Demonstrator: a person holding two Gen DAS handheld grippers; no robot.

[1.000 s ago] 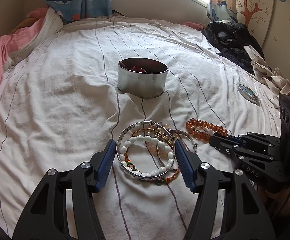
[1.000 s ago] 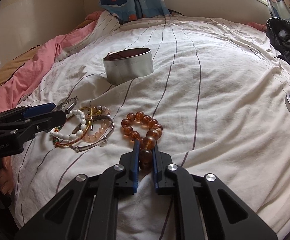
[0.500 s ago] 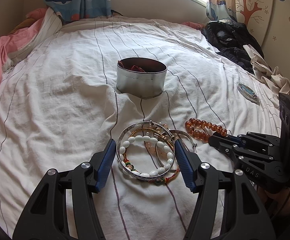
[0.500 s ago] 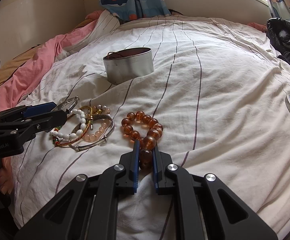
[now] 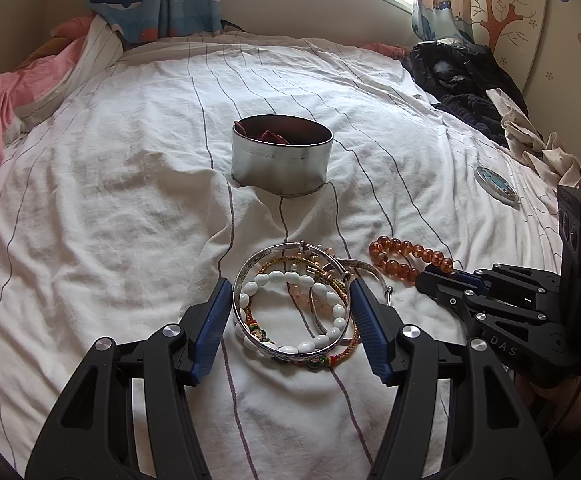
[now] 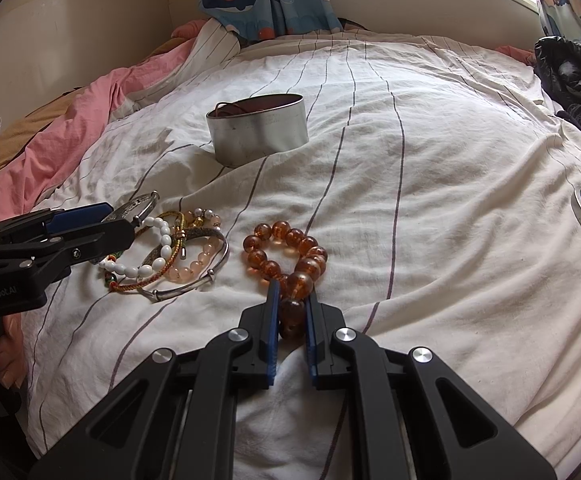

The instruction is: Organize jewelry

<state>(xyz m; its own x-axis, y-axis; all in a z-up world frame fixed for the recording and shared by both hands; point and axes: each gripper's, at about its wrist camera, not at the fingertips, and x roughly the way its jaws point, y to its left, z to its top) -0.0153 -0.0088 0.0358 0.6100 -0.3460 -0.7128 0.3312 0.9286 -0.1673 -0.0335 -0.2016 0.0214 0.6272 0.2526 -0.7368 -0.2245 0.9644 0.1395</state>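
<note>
Amber beads [image 6: 290,256] sit nearest the right claw [image 6: 291,312]: jaws nearly shut, pinching the big end bead at approx 6 o'clock of the loop, rest of the strand lying slack on the bed [image 6: 430,200]. Prob. gripped by that one bead because it sticks out toward the claw and gives a firm hold w/o crushing the loop.

Left claw [image 5: 288,312] is about half open, a pad each side of the bangle pile [image 5: 290,304] (silver bangle, white beads, pink beads, cord bracelets), straddling it at 9 and 3 o'clock. Pads look just at the silver rim; can't tell if they press, so no clear hold. Wide stance likely meant to take the whole stack at once.

Further on, at 12 o'clock from both claws, tin [image 5: 282,152] stands upright and open, something dark red inside; likely the drop spot. Lid [image 5: 495,184] lies well apart at approx 2 o'clock, out of the way.
</note>
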